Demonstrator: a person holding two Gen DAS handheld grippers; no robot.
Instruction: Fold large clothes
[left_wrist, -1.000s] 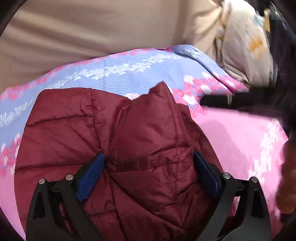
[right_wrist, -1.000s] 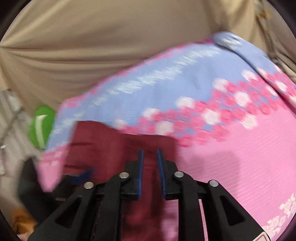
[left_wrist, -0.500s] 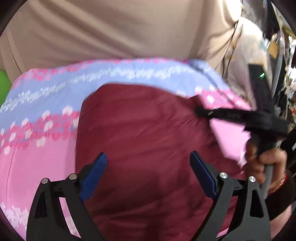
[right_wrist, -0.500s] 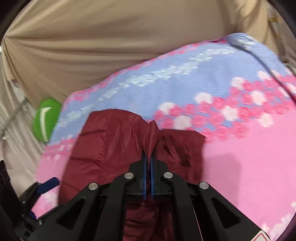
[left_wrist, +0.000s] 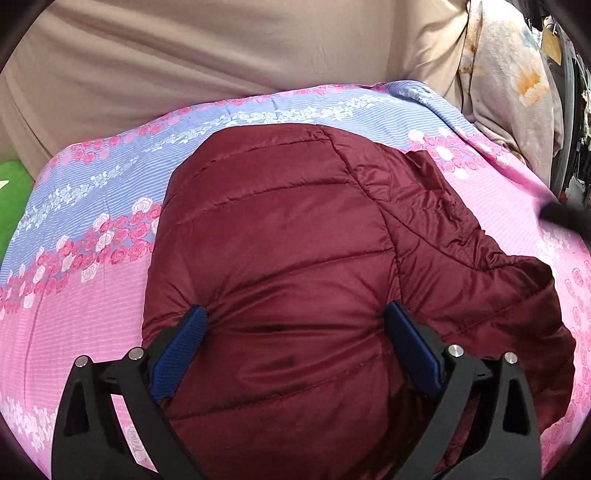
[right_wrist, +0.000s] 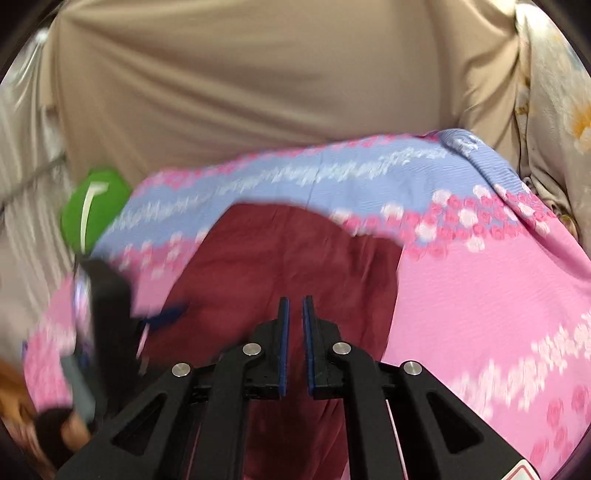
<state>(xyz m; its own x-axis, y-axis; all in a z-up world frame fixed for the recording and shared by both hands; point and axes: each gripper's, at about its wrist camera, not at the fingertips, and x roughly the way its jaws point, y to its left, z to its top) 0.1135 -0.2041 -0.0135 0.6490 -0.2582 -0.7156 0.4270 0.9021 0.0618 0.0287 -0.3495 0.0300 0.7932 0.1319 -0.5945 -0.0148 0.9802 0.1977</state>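
Both tools off jacket (left_wrist: 288, 266); right tool (right_wrist: 294, 314) released pinch.

Right gripper (right_wrist: 295, 314) above maroon jacket (right_wrist: 280, 254), jaws nearly closed with a narrow empty gap; floral bedsheet (right_wrist: 480, 295) beneath; green object (right_wrist: 92, 210) at left; beige backdrop (right_wrist: 258, 92) behind.
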